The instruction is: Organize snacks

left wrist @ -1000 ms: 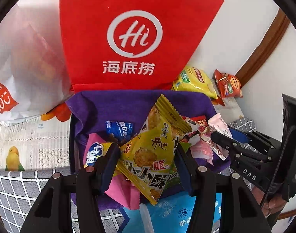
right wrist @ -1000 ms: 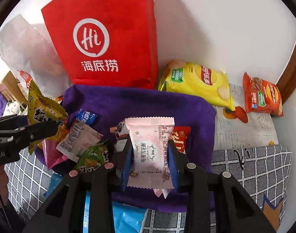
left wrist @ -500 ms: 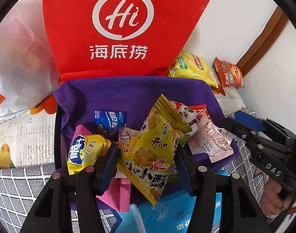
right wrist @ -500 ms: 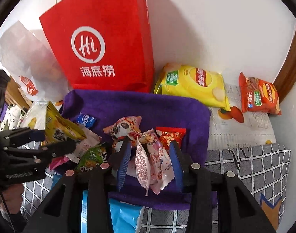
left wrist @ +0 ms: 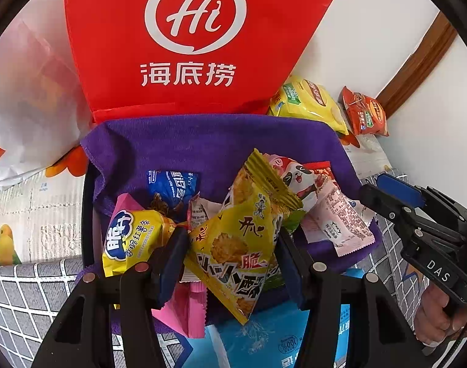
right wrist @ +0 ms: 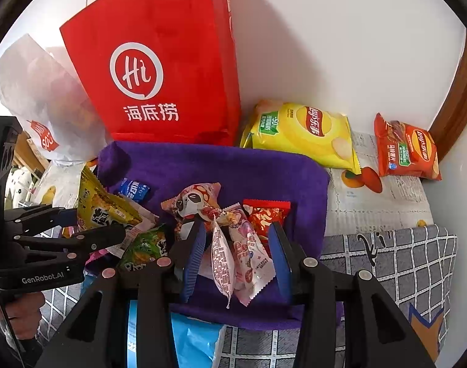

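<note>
The left tongs (left wrist: 231, 256) are closed on a yellow cracker packet (left wrist: 238, 245), both pads pressed against its sides, the packet tilted with its crimped top toward 1 o'clock above the purple cloth (left wrist: 202, 141). At 9 o'clock from it, touching the left pad, lies a yellow chip pouch (left wrist: 132, 239); a pink wrapper (left wrist: 187, 309) pokes out below it at 6 o'clock. A blue cookie packet (left wrist: 172, 188) lies on the cloth at 11 o'clock from the cracker packet, and a panda packet (left wrist: 297, 179) at 1 o'clock, with a pale pink packet (left wrist: 337, 224) at 3 o'clock beside it.

The right tongs (right wrist: 238, 257) stand well open and grip nothing; a pink candy packet (right wrist: 245, 254) lies on the cloth between the pads, apart from both. A red packet (right wrist: 267, 214) lies at 12 o'clock from it, and a green packet (right wrist: 146, 245) at 9 o'clock.

Behind the cloth at 12 o'clock stands a red bag (right wrist: 169, 61) against the wall, with a white bag (right wrist: 40, 101) to its 9 o'clock. A yellow crisp bag (right wrist: 304, 135) and a red crisp bag (right wrist: 406, 150) lie on the patterned surface at 1 to 2 o'clock. A blue pack (right wrist: 196, 337) sits under the near edge of the cloth at 6 o'clock.
</note>
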`<state>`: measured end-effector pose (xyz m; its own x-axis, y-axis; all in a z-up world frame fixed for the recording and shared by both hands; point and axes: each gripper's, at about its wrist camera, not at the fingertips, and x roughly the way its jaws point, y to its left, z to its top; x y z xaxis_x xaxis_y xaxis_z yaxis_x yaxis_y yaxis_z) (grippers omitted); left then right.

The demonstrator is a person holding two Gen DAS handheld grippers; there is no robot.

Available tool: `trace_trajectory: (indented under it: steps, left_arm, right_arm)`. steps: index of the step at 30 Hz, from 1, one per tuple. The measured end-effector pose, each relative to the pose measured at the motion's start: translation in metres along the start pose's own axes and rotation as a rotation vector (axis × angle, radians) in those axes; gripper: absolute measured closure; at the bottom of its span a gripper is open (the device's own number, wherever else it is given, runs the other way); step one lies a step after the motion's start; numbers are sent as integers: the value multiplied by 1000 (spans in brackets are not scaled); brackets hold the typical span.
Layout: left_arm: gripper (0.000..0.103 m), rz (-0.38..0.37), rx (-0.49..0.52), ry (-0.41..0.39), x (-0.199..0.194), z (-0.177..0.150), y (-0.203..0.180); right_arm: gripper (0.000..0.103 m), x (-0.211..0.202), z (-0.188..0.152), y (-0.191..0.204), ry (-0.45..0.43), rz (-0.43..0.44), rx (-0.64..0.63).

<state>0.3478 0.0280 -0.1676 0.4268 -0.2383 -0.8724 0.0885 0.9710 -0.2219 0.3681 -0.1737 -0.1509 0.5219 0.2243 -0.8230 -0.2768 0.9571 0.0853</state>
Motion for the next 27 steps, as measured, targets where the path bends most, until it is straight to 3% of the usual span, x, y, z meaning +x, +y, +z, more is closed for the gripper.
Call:
trace_trajectory:
  steps: [9,16,27]
  left_arm:
    - [47,-34,-15,-15,-3,1,3]
    - [27,-32,1,-64,-16,3,0]
    - [25,-2,50,-134,-48,2,-7]
  right_arm:
    - [60,-1,-1,2,-4,-20,-15]
    - [60,-4,-1,0,-7,-21,-9]
    - [60,-16,1,0,-39,-32,-1]
